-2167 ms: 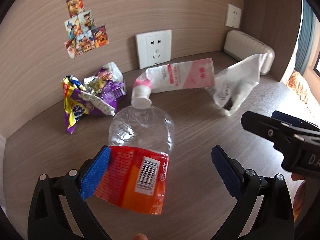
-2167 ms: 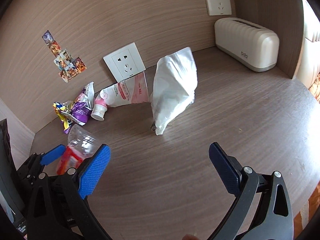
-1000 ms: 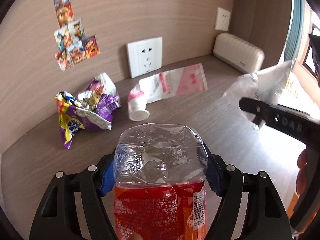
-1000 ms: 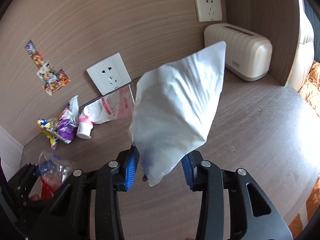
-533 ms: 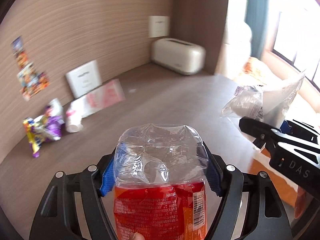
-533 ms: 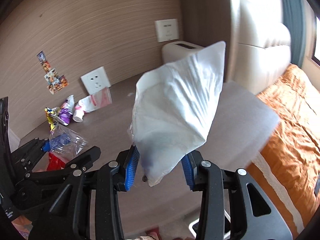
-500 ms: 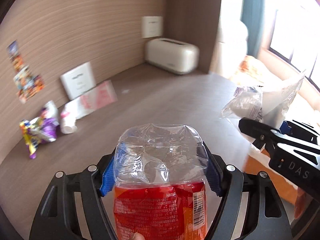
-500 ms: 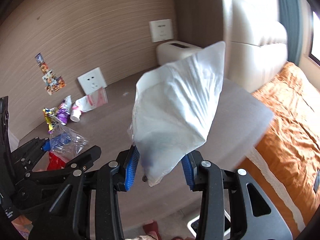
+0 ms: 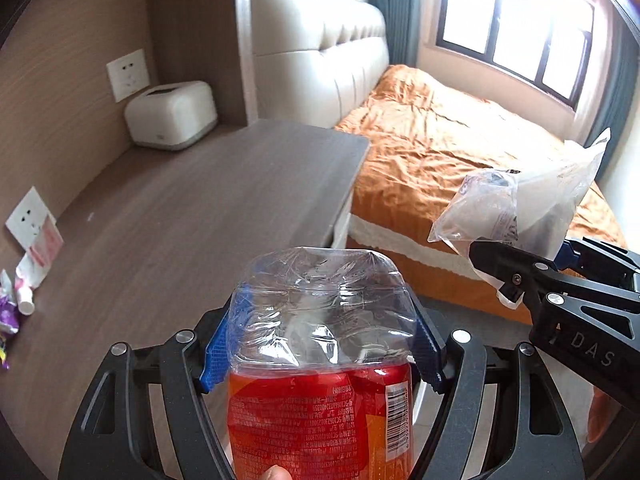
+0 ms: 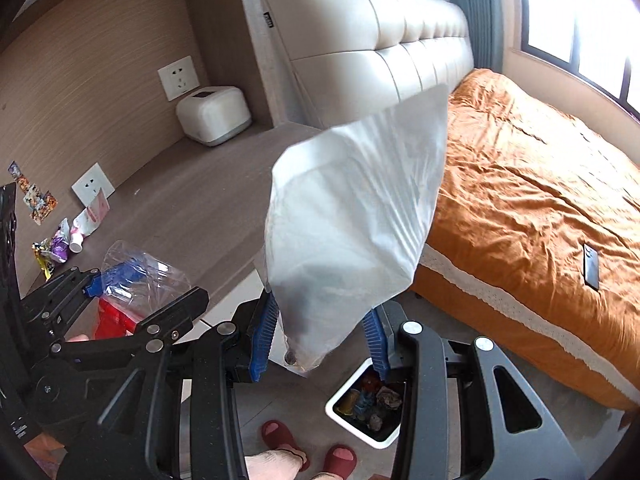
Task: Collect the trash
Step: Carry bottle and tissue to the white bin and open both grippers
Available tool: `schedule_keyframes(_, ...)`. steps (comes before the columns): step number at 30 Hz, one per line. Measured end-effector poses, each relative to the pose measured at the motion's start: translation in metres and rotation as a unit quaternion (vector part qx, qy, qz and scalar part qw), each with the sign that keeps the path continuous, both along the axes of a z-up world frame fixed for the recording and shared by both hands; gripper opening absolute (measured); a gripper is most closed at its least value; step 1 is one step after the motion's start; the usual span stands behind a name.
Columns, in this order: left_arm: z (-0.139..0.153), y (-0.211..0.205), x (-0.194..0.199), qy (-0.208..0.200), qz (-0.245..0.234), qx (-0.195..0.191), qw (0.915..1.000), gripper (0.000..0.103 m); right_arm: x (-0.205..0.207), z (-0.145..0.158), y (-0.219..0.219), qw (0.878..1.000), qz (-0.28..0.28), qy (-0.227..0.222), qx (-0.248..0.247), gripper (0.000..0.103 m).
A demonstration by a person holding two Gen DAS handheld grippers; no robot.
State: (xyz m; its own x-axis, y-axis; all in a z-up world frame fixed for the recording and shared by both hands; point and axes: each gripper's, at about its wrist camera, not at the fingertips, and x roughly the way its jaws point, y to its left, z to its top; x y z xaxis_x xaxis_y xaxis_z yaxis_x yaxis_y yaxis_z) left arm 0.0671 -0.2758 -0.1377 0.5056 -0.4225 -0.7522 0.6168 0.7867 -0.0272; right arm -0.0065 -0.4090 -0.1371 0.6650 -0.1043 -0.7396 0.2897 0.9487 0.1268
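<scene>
The white square trash bin [image 10: 370, 402] on the floor sat right under the right tongs [image 10: 318, 330] pinching the floppy white plastic bag [image 10: 352, 216], while the left tongs [image 9: 320, 344], pinching the squashed clear bottle with the red label [image 9: 320, 360], were farther off.

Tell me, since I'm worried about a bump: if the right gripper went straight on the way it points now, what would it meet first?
Probably nothing solid nearby. The right gripper, shut on the white plastic bag, points past the desk edge toward the headboard; depth is unclear.
</scene>
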Motion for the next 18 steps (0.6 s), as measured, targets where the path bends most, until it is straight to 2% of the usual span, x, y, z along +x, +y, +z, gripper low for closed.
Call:
schedule_keyframes(10, -0.035, -0.052, -0.037, 0.03, -0.076, 0.019, 0.9965, 0.072, -0.043, -0.023, -0.039, 0.997, -0.068, 0.029, 0.005, 0.042)
schedule_keyframes(18, -0.091, -0.073, -0.046, 0.067, -0.106, 0.049, 0.991, 0.072, -0.059, -0.063, -0.054, 0.992, -0.101, 0.069, 0.011, 0.042)
